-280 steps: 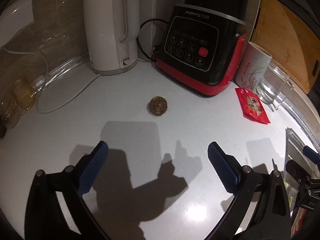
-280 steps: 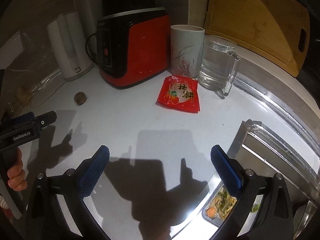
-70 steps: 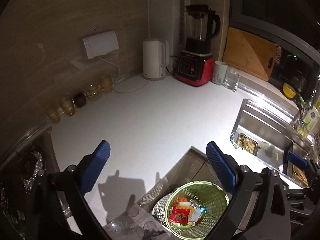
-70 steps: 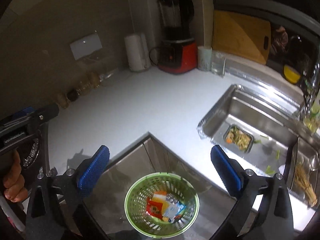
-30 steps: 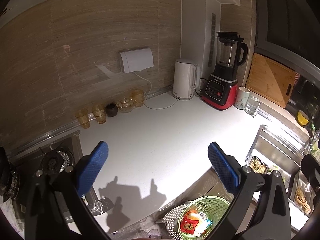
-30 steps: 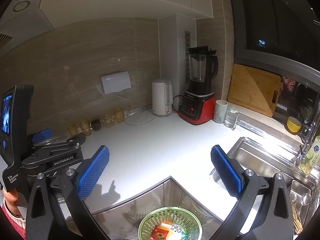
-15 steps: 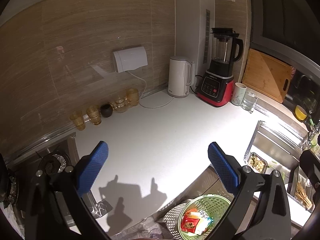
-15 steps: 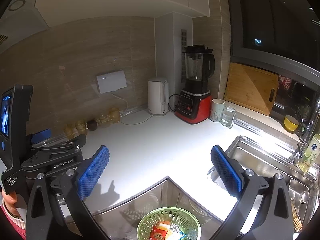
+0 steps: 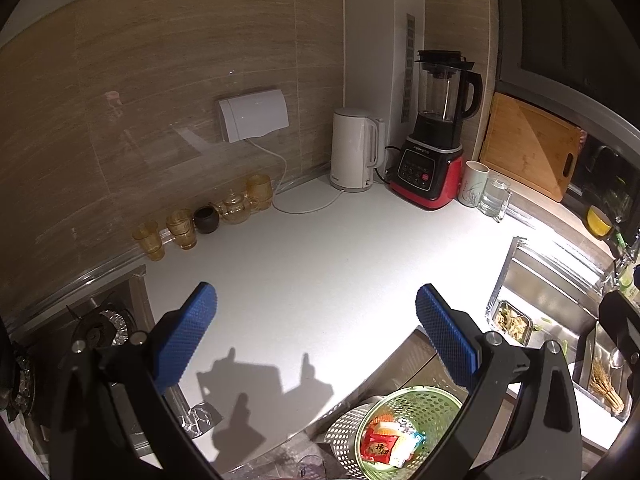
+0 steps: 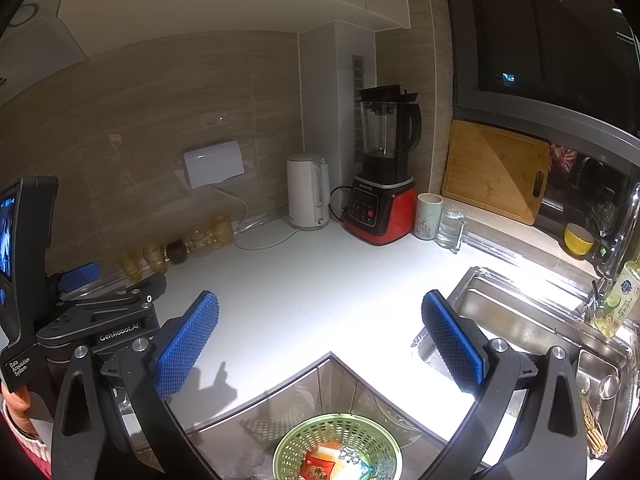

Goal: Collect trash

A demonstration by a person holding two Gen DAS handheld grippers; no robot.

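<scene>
A green mesh basket stands on the floor below the counter corner, holding a red snack packet and other wrappers. It also shows in the right wrist view with the red packet inside. My left gripper is open and empty, held high over the white counter. My right gripper is open and empty above the counter corner. The left gripper body shows at the left of the right wrist view.
Along the back wall stand a white kettle, a red and black blender, a cup, a glass mug and amber glasses. A sink lies right, a stove burner left.
Since 9 seconds ago both grippers pulled back from the counter, and the nut-like ball and red packet are off it. In the last second both views shifted only slightly.
</scene>
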